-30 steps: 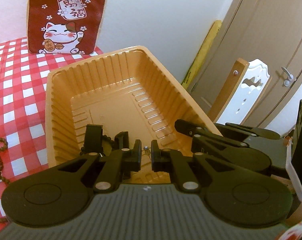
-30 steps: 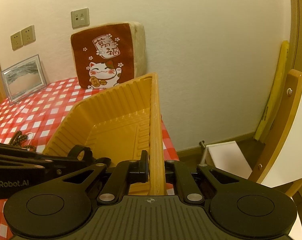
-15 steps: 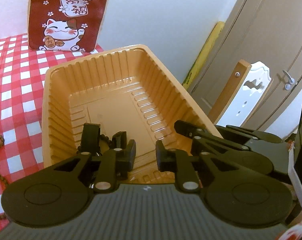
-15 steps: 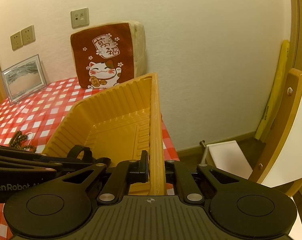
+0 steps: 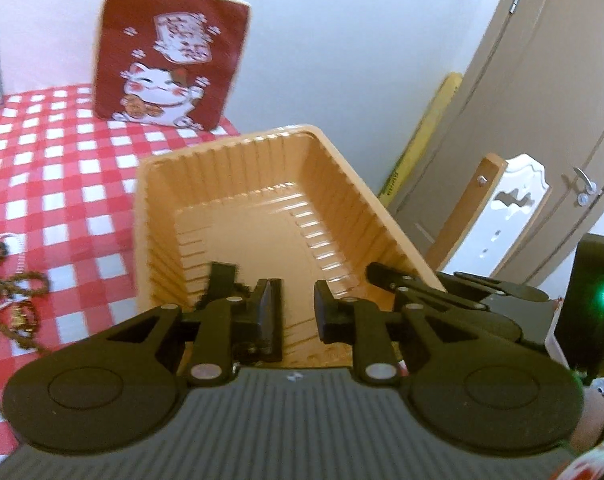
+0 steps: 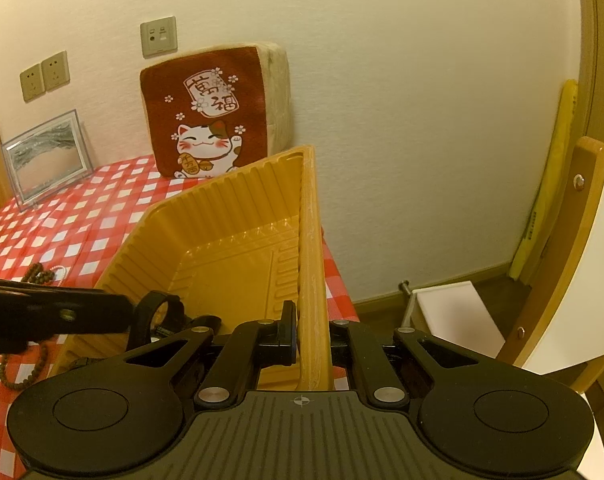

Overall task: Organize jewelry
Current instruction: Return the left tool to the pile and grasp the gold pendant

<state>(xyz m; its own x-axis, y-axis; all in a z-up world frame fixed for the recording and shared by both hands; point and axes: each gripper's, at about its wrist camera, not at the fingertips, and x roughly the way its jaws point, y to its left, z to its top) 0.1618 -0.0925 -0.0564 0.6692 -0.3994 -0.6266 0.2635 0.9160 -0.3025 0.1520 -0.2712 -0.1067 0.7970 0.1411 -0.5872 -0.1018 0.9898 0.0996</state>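
Observation:
An orange ribbed plastic tray (image 5: 230, 184) stands on the red checked tablecloth; it also shows in the right wrist view (image 6: 206, 240). My right gripper (image 6: 310, 334) is shut on the tray's right rim (image 6: 311, 264). My left gripper (image 5: 298, 312) is open and empty above the tray's near end. Brown bead strings (image 5: 18, 304) lie on the cloth left of the tray; they also show in the right wrist view (image 6: 38, 274). A small dark piece lies in the tray behind the left gripper's left finger, mostly hidden.
A red lucky-cat cushion (image 5: 170, 68) leans on the wall behind the tray. A framed picture (image 6: 46, 160) stands at the far left. A wooden and white chair (image 6: 573, 264) and a door (image 5: 541, 120) are to the right, past the table edge.
My left gripper opened, letting go of a small silver piece it held over the tray, then rose and drew back leftward. My right gripper kept its hold on the rim.

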